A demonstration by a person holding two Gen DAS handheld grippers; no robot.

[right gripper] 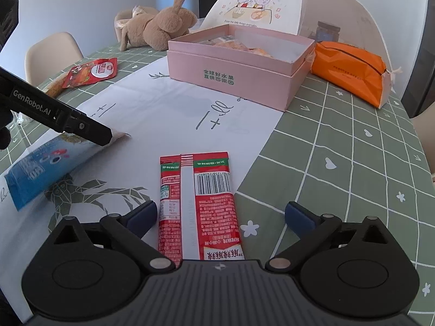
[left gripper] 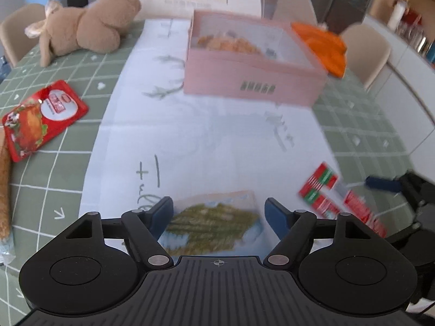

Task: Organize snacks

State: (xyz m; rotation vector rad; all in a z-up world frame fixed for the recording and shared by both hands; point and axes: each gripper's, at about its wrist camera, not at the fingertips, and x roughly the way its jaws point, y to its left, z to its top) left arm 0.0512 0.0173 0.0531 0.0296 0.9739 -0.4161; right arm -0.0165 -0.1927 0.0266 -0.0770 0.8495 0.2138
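An open pink box [left gripper: 252,81] with a few orange snack packs inside stands at the far side of the table; it also shows in the right wrist view [right gripper: 239,76]. My left gripper [left gripper: 218,214] is open, its jaws either side of a blue-and-green snack bag [left gripper: 214,225], which also shows in the right wrist view [right gripper: 51,163]. My right gripper [right gripper: 221,216] is open over a long red snack packet [right gripper: 197,209] lying flat; this packet shows in the left wrist view [left gripper: 339,201]. A red pouch [left gripper: 40,119] lies at the left.
A brown plush rabbit [left gripper: 87,27] lies at the far left. An orange pouch [right gripper: 350,70] sits right of the box. A mesh food cover [right gripper: 285,8] stands behind. A white paper runner [right gripper: 168,119] crosses the green checked tablecloth [right gripper: 353,163]. Beige chairs surround the table.
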